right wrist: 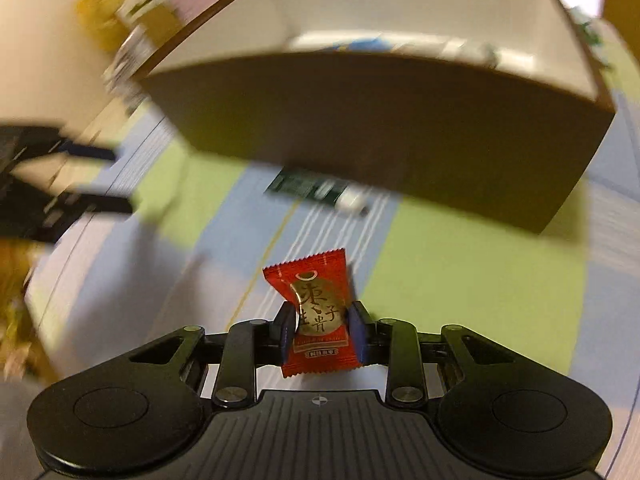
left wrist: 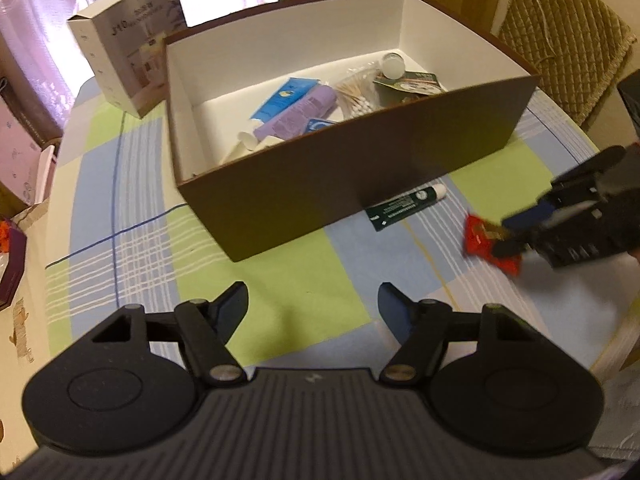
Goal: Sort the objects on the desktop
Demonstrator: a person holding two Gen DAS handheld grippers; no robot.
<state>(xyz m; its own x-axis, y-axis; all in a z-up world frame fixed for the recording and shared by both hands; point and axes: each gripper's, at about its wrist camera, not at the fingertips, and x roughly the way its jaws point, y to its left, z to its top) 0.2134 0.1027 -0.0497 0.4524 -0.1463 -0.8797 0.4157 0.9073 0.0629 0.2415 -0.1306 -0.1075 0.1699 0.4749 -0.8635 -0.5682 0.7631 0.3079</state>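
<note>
A: Right tool (right wrist: 320, 330)?
B: Clamped on a red candy packet (right wrist: 318, 316), one pad on each side of the wrapper, gold print facing the camera. Held above the checked surface (right wrist: 460, 272), short of the brown box (right wrist: 380, 128).

A: And from the other side?
B: Same packet (left wrist: 490, 246) pinched at the tip of the right tool (left wrist: 510, 240), off to the right of the box (left wrist: 360, 184). Blurred there, so no detail on the wrapper.

A: Left tool (left wrist: 313, 307)?
B: Spread wide, nothing between the fingers, over a green patch of the surface (left wrist: 280, 280) in front of the box.

A: Anything loose outside the box?
B: A dark green tube with a white cap (left wrist: 408, 206), lying flat just beside the near wall.

A: Inside?
B: A blue tube (left wrist: 286, 98), a purple tube (left wrist: 298, 114), a bundle of cotton swabs (left wrist: 356, 94), a round clear lid (left wrist: 393, 65), all on the white floor. Behind the box to the left, a grey carton (left wrist: 128, 44) standing upright.
</note>
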